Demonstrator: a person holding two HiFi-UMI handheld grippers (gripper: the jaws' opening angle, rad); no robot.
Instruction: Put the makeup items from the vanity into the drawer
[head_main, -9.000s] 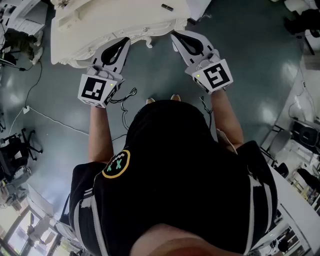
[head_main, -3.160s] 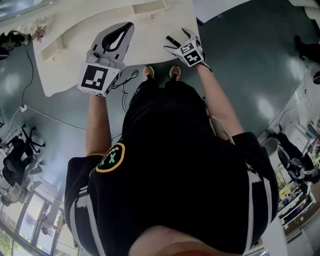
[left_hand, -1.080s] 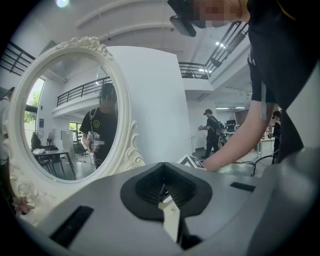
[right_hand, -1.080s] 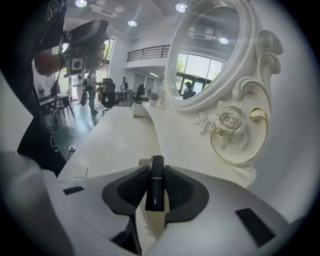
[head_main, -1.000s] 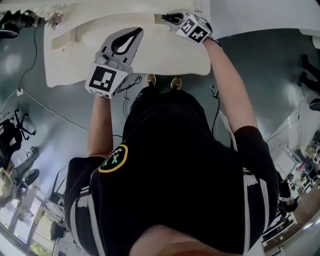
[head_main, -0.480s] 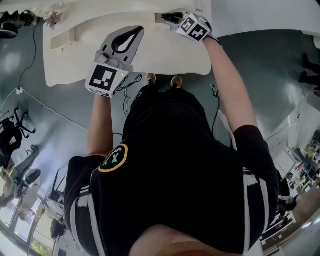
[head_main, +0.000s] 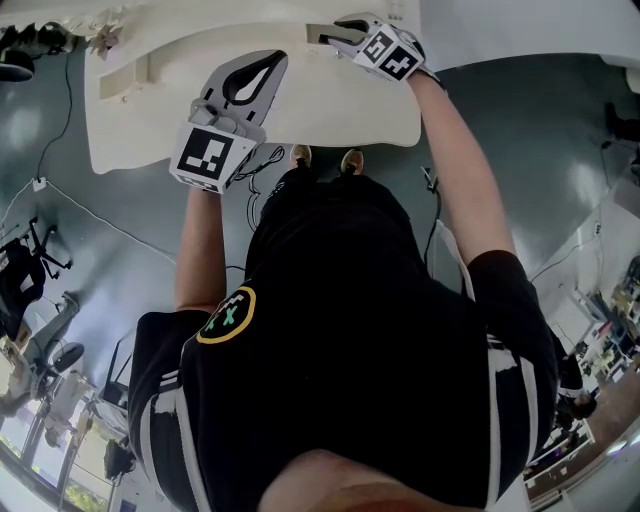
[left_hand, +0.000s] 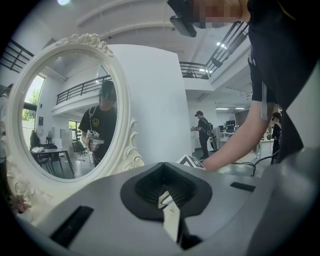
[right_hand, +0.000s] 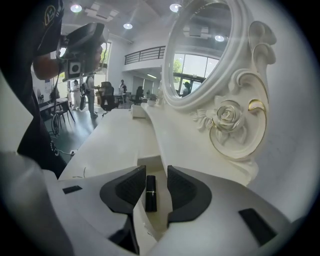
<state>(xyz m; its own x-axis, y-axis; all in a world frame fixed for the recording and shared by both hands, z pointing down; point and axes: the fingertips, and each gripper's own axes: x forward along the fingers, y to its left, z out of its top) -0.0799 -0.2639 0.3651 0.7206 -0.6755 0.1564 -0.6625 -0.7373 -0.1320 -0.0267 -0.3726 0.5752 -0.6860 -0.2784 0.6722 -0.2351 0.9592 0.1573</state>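
Left gripper (head_main: 272, 58): jaws pressed together with nothing between them. It hovers over the front left of the vanity top, aimed at the mirror and well apart from the makeup item.

Mirror (left_hand: 65, 110): oval glass in a carved cream frame, standing at the back of the vanity.

Vanity (head_main: 330, 110): cream-white top, bare across its front.

Recess (right_hand: 150, 162): a small rectangular well sunk into the vanity top near its right rear. It may be the open drawer, but no view shows enough to say.

Lipstick (right_hand: 150, 192): a slim black tube with a thin pale band, lying flat on the floor of the recess.

Right gripper (right_hand: 156, 171): tilted downward over the recess. Its jaws stand apart and have just been opening, with the lipstick between them. A gap shows on each side of the tube and neither pad touches it, so it looks set down rather than gripped.

Key relation: the lipstick lies directly between the right jaws, a little nearer the left-hand one. Its long axis runs along the line the gripper points, parallel to the pads. The right hand is by far the nearer.

Writing: no brand or label can be read on the lipstick. The marker cubes (head_main: 385, 52) carry black-and-white square patterns, not words.
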